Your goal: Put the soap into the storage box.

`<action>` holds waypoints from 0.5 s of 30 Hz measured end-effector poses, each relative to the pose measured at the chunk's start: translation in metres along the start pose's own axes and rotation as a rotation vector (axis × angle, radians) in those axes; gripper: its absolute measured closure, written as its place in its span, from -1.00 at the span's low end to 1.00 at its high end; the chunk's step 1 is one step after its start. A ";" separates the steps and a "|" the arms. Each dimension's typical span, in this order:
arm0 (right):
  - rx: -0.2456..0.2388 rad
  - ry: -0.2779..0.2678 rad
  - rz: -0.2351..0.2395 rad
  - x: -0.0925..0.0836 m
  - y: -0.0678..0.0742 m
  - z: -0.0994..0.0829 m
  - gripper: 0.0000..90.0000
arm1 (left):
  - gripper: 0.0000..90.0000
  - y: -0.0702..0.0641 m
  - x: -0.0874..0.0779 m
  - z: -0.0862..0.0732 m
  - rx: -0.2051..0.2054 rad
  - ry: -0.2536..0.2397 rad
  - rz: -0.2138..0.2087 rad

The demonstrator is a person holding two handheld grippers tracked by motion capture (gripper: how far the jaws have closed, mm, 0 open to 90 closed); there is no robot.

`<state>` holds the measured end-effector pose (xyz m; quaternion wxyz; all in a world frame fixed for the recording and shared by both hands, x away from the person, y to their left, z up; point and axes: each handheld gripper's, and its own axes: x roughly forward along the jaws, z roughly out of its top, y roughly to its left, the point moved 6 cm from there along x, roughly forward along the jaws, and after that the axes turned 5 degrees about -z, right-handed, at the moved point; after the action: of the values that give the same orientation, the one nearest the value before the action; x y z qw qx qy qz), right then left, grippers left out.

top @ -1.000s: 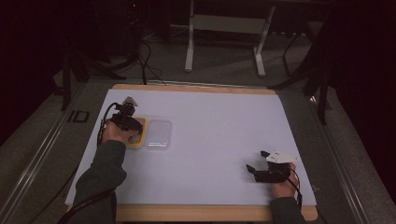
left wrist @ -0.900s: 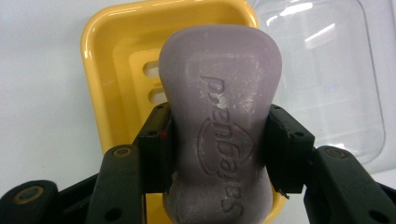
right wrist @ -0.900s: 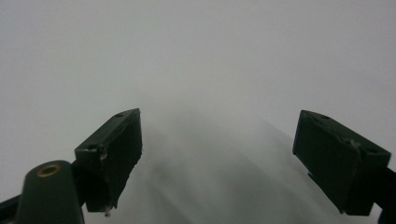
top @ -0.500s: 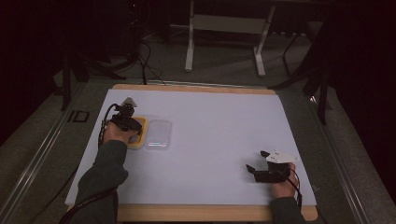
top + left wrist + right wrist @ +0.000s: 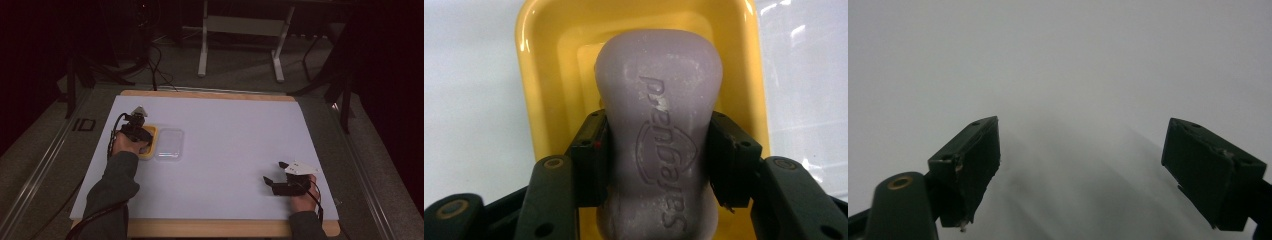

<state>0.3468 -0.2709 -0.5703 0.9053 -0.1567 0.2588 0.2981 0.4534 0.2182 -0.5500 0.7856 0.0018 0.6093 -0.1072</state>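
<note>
Left hand-held gripper pinching a purple soap bar across its width, long axis along the jaws, inside the yellow dish; right hand-held gripper, spread, rests well apart.

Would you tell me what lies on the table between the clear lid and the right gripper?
Nothing: in the high view, only bare white table lies between the clear lid and the right gripper.

high view down over the table; each tool camera close along its own jaws
</note>
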 end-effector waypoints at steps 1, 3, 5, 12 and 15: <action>0.000 0.000 0.000 0.000 0.000 0.000 -0.66 | 0.09 0.000 0.000 0.000 -0.006 -0.007 -0.002; -0.001 0.000 0.000 0.000 0.000 0.000 -0.66 | 0.08 0.000 -0.001 0.000 -0.012 -0.012 -0.016; 0.000 0.000 0.000 0.000 0.000 0.000 -0.66 | 0.03 0.001 -0.001 0.000 -0.015 -0.013 -0.018; -0.002 0.002 -0.001 0.000 0.000 0.000 -0.66 | -0.11 0.004 -0.006 -0.001 -0.026 -0.031 -0.041; -0.003 0.002 -0.001 0.000 0.000 0.000 -0.66 | -0.13 0.005 -0.010 -0.002 -0.023 -0.037 -0.047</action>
<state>0.3465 -0.2706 -0.5704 0.9051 -0.1583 0.2592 0.2977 0.4502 0.2249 -0.5420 0.7940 -0.0233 0.5957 -0.1187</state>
